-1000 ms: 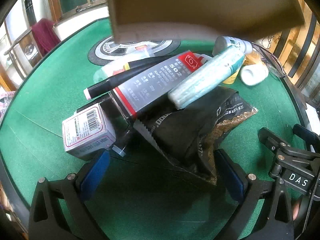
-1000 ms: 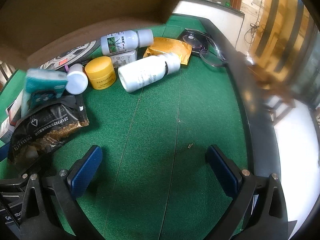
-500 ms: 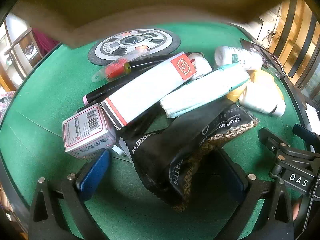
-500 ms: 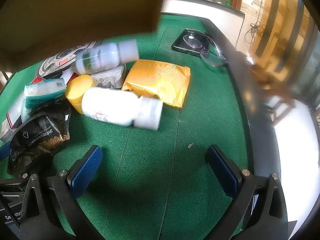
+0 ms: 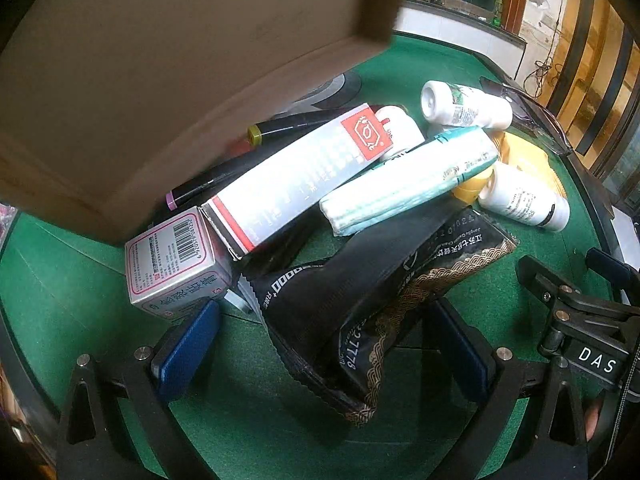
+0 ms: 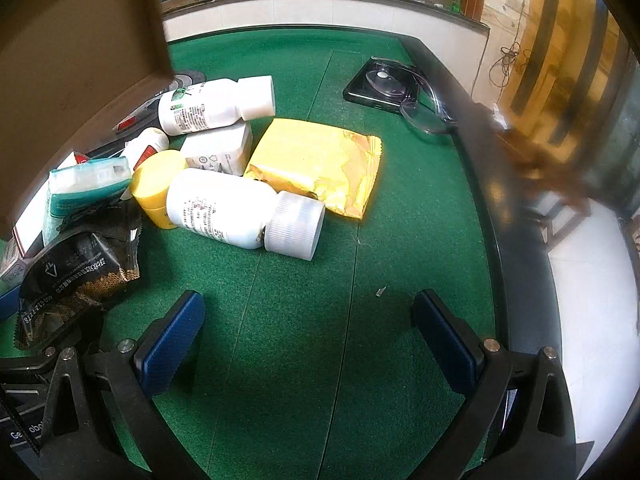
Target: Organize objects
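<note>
A heap of small household items lies on the green felt table (image 6: 304,360), under a tilted cardboard box (image 5: 168,68) that fills the upper left of both views, its underside blurred. In the left wrist view the nearest item is a crumpled black snack packet (image 5: 360,312) with a gold patterned edge, lying between the spread fingers of the left gripper (image 5: 320,354); the jaws stand wide and grip nothing, though the right blue pad is partly hidden behind the packet. Just left of the packet sits a small pink-and-white carton with a barcode (image 5: 176,260), touching the left pad. A long white box with a red label (image 5: 296,180) leans across the heap, with a teal-and-white tissue pack (image 5: 404,184) beside it on the right and dark marker pens (image 5: 288,128) behind. In the right wrist view, a white pill bottle (image 6: 240,212) lies on its side next to a yellow jar (image 6: 156,188), with a second white bottle (image 6: 212,106) resting on a small white box (image 6: 220,152) farther back, and a yellow foil pouch (image 6: 320,164) just right of them. Glasses on a black case (image 6: 384,84) lie at the far right rim. The right gripper (image 6: 308,340) hovers wide open over bare felt, holding nothing.
</note>
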Tool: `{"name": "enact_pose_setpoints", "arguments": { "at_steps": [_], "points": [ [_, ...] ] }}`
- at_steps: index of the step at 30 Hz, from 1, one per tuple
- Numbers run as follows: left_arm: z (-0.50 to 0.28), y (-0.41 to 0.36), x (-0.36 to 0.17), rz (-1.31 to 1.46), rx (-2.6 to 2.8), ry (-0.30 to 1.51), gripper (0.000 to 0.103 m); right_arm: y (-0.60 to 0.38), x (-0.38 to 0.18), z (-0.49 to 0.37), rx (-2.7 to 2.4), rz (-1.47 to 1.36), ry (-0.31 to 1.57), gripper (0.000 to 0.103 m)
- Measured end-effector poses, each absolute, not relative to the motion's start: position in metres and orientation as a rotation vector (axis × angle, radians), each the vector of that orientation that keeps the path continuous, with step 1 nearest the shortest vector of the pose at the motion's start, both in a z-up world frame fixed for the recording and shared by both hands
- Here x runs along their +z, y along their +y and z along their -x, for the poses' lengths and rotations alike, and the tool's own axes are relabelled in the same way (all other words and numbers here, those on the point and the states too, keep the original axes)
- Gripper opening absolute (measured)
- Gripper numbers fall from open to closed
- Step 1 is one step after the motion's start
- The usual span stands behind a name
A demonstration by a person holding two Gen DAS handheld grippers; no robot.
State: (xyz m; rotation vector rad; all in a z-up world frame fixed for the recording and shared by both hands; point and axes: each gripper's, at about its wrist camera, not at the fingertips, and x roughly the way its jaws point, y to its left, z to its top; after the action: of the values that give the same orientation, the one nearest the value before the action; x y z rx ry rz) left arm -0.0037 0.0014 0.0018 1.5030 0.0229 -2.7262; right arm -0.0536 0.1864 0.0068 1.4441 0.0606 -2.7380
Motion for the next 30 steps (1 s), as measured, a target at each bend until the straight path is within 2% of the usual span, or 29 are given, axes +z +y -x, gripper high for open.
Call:
{"name": "enact_pose_setpoints", "arguments": {
  "at_steps": [30],
  "points": [
    [0.0036, 0.0013, 0.0017, -1.503, -2.726, 0.024, 0.102, 0.187, 0.0055, 0.0575, -2.681, -1.43, 0.102, 0.103]
  ]
}}
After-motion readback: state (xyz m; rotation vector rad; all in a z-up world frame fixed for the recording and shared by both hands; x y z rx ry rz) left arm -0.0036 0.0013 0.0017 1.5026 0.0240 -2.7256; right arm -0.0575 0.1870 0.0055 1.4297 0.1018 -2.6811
